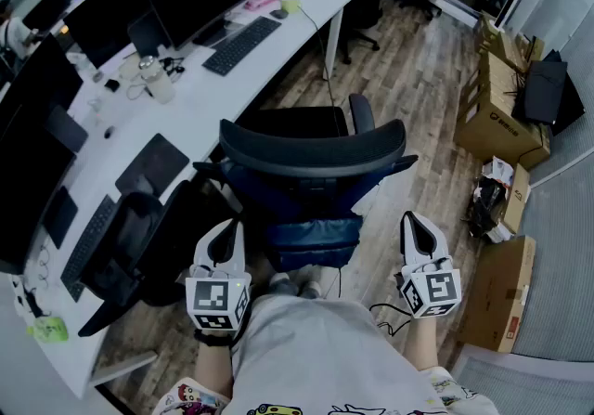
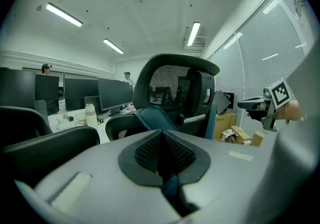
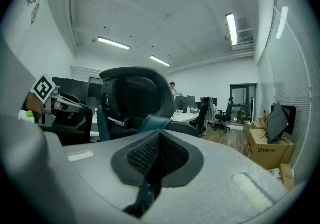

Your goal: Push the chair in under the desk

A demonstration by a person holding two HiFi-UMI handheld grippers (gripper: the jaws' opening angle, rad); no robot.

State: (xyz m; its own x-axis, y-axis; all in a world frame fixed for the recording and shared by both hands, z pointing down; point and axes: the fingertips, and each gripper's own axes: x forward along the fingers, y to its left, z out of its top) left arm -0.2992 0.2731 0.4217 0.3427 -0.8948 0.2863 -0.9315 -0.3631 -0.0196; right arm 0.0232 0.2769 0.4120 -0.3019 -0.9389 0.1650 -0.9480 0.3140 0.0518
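Black mesh and a blue cushion make up the chair (image 1: pixel 311 162), which stands out from the white desk (image 1: pixel 200 107) with its backrest turned towards us and not yet tucked under. We hold the left gripper (image 1: pixel 228 233) and the right gripper (image 1: pixel 414 226) low on either side of it, near the backrest but touching nothing; both have their jaws fully together and carry nothing. From here we judge that the main risk is an uneven push: closed jaws make a narrow, hard contact on a curved backrest, so one side could slip off, or the seat could swivel instead of rolling straight. If it veers left, it may knock the second dark chair (image 1: pixel 139 251) parked just beside it; if it veers right, an armrest could catch the desk leg (image 1: pixel 329 46). A hard shove might also jolt the desk and tip the bottle (image 1: pixel 156 81) near the keyboard (image 1: pixel 241 44). We stand on a wood plank floor (image 1: pixel 418 97) in a long open office with rows of monitors, ceiling strip lights and cardboard boxes (image 1: pixel 497 111) stacked along the wall to our right
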